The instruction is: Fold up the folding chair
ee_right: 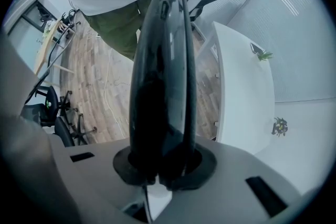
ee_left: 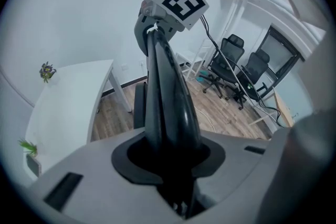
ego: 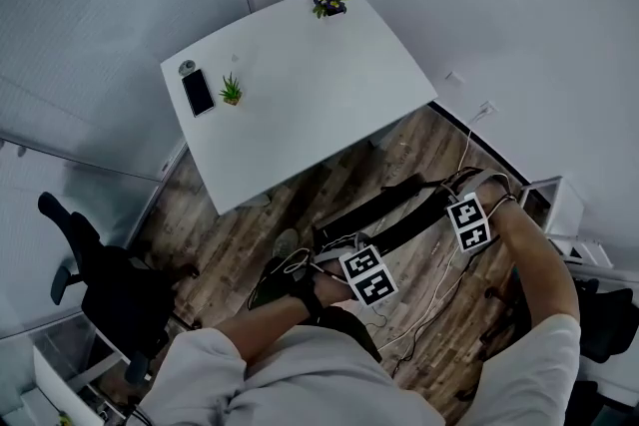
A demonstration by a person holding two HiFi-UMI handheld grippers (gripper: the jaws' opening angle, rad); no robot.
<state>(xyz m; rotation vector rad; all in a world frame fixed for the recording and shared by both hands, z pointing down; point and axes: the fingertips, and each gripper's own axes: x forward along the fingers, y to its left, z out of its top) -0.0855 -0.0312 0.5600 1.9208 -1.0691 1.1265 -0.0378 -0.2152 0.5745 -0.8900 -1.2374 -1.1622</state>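
Black, glossy and hard-looking, the folding chair is seen in the head view as a long, flat shape over the wooden floor, just in front of the white table. Whether it touches the floor cannot be told.

At its left end, the left gripper is closed to a narrow gap on a rounded black edge of the chair. In the left gripper view this edge runs from the jaws up to the marker cube of the other gripper.

At the right end, the right gripper is clamped almost fully together on the same thin edge.

The chair is judged to be already folded flat, or nearly so. Its frame is expected to be stiff and not to bend between the two holds. Some weight is to be expected, and because of the length it would swing if it were held at one end only. The shiny surface could slide in the pads. A hold at two points well apart on the thin edge, as here, is judged suitable. The hinged parts could fall open if the chair is tilted.
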